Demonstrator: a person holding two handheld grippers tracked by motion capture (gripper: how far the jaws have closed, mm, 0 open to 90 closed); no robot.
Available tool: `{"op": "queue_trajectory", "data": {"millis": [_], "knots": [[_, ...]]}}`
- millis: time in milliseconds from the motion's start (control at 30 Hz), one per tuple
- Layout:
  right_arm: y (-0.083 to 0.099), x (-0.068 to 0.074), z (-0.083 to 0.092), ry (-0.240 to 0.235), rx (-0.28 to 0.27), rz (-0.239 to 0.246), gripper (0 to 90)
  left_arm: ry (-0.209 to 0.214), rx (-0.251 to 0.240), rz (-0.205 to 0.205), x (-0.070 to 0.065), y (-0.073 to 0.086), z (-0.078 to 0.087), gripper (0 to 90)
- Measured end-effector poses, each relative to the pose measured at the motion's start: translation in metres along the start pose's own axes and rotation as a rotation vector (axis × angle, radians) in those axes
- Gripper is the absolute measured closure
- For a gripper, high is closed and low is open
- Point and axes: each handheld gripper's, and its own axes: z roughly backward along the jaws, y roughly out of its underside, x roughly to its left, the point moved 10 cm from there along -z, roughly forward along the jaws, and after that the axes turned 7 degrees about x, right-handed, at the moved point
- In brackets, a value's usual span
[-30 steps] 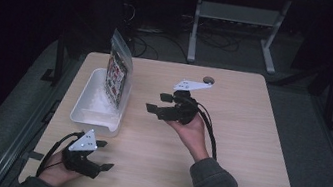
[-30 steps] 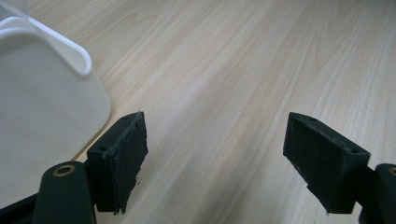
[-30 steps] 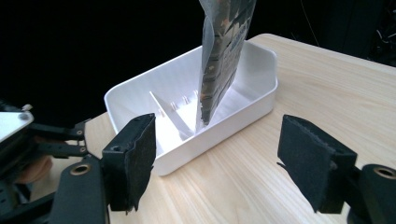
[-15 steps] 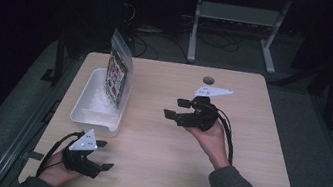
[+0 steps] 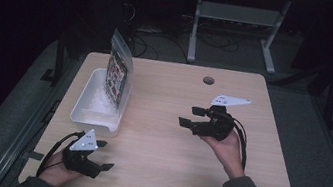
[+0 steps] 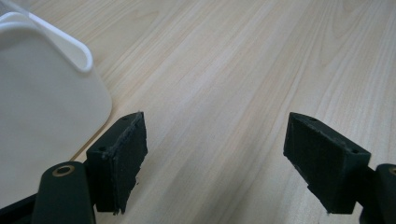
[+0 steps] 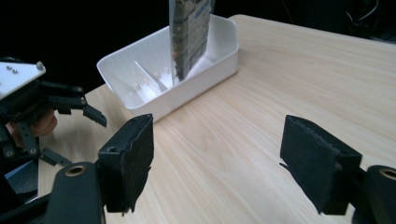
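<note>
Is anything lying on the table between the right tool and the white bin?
Nothing: in the high view, bare wooden tabletop separates the right tool from the white bin. The right gripper view agrees.

White rectangular plastic bin (image 5: 82,105): sits on the left half of the light wooden worktop (image 5: 162,138), long axis running away from the person, opening up. Rounded corners, rolled rim. Right gripper view shows thin white dividers inside, splitting it into compartments.

Clear plastic pouch with dark printed contents (image 5: 118,71): stands upright in the far end of the bin, leaning slightly, lower edge down inside against the bin's right wall, upper part rising well above the rim. Print pattern too small to read. Top of pouch is clear, unprinted.
</note>
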Motion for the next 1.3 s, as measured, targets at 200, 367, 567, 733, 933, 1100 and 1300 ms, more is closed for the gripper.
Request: {"op": "queue_trajectory", "data": {"millis": [200, 367, 567, 733, 933, 1100, 1300], "knots": [[0.014, -0.006, 0.011, 0.011, 0.007, -0.019, 25.0, 0.0, 0.0, 0.001, 0.0, 0.0, 0.0, 20.9], [0.025, -0.009, 0.017, 0.016, 0.024, -0.03, 24.1, 0.001, -0.004, 0.002, 0.0, 0.0, 0.0, 20.9], [0.038, -0.012, 0.024, 0.031, 0.043, -0.037, 23.8, 0.002, -0.004, 0.004, 0.0, 0.0, 0.0, 20.9], [0.049, -0.013, 0.03, 0.033, 0.051, -0.05, 23.2, 0.002, -0.004, 0.004, 0.0, 0.0, 0.0, 20.9], [0.064, -0.01, 0.036, 0.028, 0.061, -0.059, 23.1, 0.001, -0.003, 0.002, 0.0, 0.0, 0.0, 20.9], [0.08, -0.007, 0.04, 0.029, 0.072, -0.066, 23.0, -0.004, -0.003, 0.001, 0.0, -0.001, 0.0, 21.0], [0.104, -0.003, 0.039, 0.034, 0.082, -0.082, 19.7, -0.004, -0.001, -0.001, -0.001, -0.001, 0.0, 20.9]]}}
